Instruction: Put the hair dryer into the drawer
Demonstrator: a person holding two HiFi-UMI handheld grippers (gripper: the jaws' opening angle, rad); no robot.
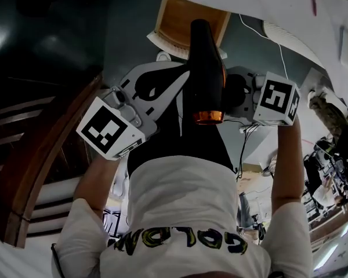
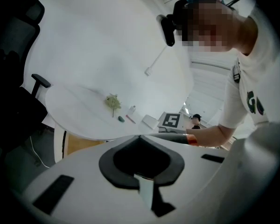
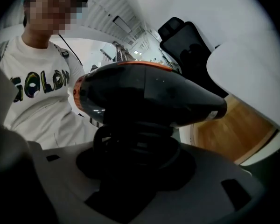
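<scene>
Clamping the hair dryer [image 3: 149, 97], right gripper [image 3: 135, 148] outstretched beside left gripper [image 1: 168, 86].

Bright diffuse overhead light, dim floor, heavy fisheye warping, dark corners, blurred foreground.

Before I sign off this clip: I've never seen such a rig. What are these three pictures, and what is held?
A person holds a two-jaw gripper in each hand; no robot arm. The head view looks down from the person's head; the other two views look along each gripper's jaws. The right gripper grips a black hair dryer by its handle. The left gripper is shut and empty. Ahead, an open wooden drawer sits under a white table bearing a few small things.
</scene>
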